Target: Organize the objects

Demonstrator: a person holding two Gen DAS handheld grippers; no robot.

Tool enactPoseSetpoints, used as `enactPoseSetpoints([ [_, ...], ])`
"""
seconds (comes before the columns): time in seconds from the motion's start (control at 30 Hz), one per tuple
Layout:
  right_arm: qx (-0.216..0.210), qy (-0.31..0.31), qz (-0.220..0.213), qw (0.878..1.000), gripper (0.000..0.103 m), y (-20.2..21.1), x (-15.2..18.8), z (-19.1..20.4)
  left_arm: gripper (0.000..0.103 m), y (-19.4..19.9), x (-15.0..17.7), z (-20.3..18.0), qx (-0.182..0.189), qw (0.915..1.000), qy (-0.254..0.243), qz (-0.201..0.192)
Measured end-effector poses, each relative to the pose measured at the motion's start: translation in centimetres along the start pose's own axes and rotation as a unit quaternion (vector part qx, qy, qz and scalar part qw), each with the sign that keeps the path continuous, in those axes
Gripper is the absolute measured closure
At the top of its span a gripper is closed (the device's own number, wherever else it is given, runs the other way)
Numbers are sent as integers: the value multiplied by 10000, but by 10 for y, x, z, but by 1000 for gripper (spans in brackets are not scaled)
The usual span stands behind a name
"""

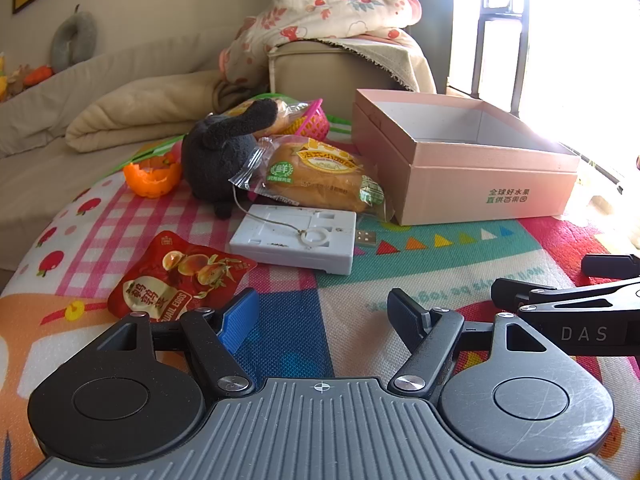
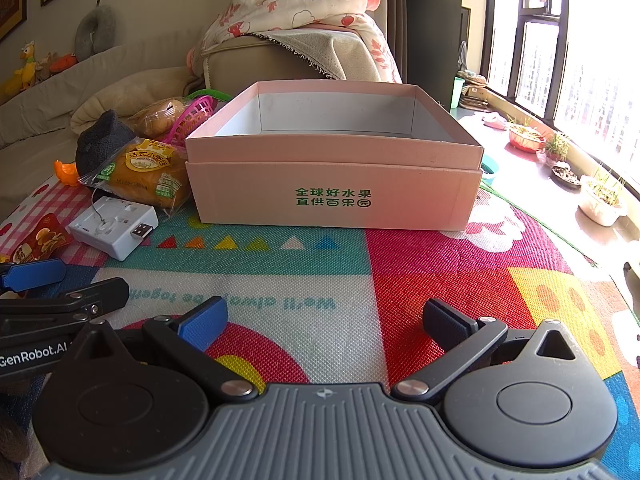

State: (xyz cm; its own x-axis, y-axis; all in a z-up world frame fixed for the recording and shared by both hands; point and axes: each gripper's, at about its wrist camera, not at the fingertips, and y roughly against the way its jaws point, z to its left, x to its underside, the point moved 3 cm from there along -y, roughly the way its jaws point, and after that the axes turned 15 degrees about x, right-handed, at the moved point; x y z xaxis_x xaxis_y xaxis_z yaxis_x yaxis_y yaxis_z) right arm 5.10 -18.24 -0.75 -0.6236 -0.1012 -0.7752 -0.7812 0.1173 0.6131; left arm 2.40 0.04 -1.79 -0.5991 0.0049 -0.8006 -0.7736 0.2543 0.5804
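Both grippers, left [image 1: 322, 316] and right [image 2: 324, 322]: grey ribbed body, black round hubs, silver screws, one blue finger [image 1: 238, 320], one dark; "DAS", "GenRobot.AI" markings.

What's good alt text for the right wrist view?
Open right gripper hovers over a colourful woven mat, facing an empty pink cardboard box. Left of the box lie a wrapped bread loaf, white plastic adapter and dark plush toy.

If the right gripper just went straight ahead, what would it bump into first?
Probably the pink box: the open right gripper points at its front wall, with only bare mat between them.
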Motion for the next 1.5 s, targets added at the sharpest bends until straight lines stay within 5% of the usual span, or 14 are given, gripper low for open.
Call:
enactPoseSetpoints([
  [0.6,-8,5,39,10000,0,-2,-3,1,25,-2,-2,0,-6,10000,-2,4],
  [0.8,-120,161,361,9991,0,0,-8,-3,26,-2,-2,0,-3,10000,16,1],
  [1.03,-41,161,552,9983,0,1,-8,-1,29,17,2,8,352,9992,-107,142],
  [1.37,-34,188,541,9984,0,2,-7,-1,31,65,-43,100,137,9980,435,-437],
  [1.5,-33,188,520,9985,0,2,-7,-1,31,56,-77,140,465,9939,677,-738],
])
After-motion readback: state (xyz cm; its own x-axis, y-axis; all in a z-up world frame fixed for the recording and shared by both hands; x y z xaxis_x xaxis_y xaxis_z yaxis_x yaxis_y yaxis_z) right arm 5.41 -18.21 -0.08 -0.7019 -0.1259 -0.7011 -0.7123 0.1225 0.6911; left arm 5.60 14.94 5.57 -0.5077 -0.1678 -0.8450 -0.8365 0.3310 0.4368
